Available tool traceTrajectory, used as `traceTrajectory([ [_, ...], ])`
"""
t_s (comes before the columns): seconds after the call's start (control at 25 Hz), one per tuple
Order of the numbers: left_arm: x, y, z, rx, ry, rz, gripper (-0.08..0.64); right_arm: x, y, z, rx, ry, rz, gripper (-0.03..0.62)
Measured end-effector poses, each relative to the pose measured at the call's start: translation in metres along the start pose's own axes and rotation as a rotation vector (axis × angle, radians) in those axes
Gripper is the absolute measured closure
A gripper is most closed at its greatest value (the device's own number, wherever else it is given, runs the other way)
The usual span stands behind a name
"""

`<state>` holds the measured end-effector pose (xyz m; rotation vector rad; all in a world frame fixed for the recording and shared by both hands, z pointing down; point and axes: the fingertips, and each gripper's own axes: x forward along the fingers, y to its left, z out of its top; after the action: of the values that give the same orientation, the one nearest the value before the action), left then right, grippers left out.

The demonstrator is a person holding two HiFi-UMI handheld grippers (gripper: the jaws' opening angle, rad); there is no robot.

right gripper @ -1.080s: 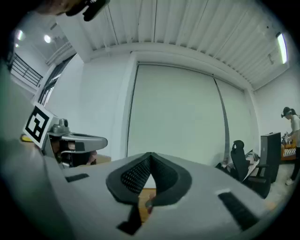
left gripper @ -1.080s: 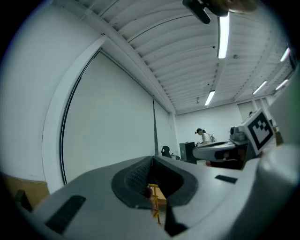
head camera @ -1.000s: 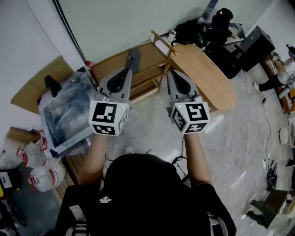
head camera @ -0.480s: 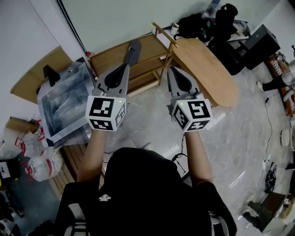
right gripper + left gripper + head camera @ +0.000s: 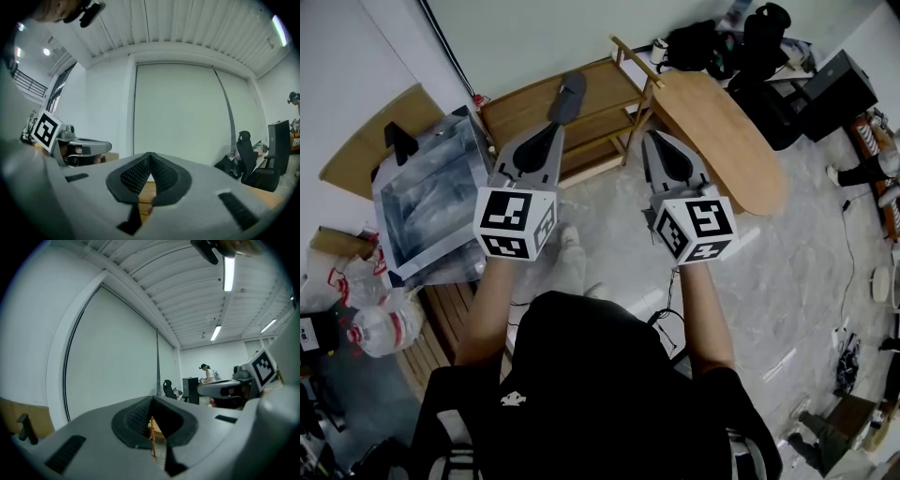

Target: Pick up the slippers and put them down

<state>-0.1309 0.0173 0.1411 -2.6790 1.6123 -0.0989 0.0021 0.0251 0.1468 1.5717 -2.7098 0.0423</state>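
One dark grey slipper [image 5: 567, 97] lies on the top board of a low wooden rack [image 5: 600, 131] by the wall. My left gripper [image 5: 555, 133] points at the rack just below the slipper, jaws shut with nothing between them. The right gripper [image 5: 653, 141] is level with it, in front of the rack's right end post, also shut and empty. In the left gripper view the jaws [image 5: 152, 400] meet, with a sliver of the rack's wood behind. The right gripper view shows its jaws [image 5: 150, 155] shut over wooden slats. I see no second slipper.
An oval wooden board [image 5: 722, 141] leans beside the rack on the right. A steel-framed case [image 5: 431, 202] stands left of it, with plastic bags and a bottle [image 5: 380, 328] nearer me. Black bags [image 5: 712, 47] sit at the back wall. My shoe [image 5: 569, 246] is on the marble floor.
Both grippers have sunk a little and drifted slightly back from the rack, still shut. My shoe has come into view under the left gripper.
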Motion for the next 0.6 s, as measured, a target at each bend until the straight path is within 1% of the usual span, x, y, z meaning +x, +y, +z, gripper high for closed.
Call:
traceTrajectory([
  [0.12,0.006,0.001,-0.002,-0.003,0.008,0.005,0.554,0.001,-0.004,-0.001,-0.003,-0.005,0.008,0.606],
  [0.32,0.022,0.007,-0.010,-0.036,0.022,0.012,0.554,0.010,-0.016,-0.004,0.000,-0.003,0.010,0.606],
  [0.44,0.035,0.014,-0.014,-0.036,0.036,0.023,0.554,0.023,-0.022,-0.004,-0.004,0.001,0.012,0.606],
  [0.6,0.053,0.027,-0.015,-0.045,0.031,0.024,0.554,0.044,-0.029,-0.006,-0.008,0.008,0.013,0.606],
])
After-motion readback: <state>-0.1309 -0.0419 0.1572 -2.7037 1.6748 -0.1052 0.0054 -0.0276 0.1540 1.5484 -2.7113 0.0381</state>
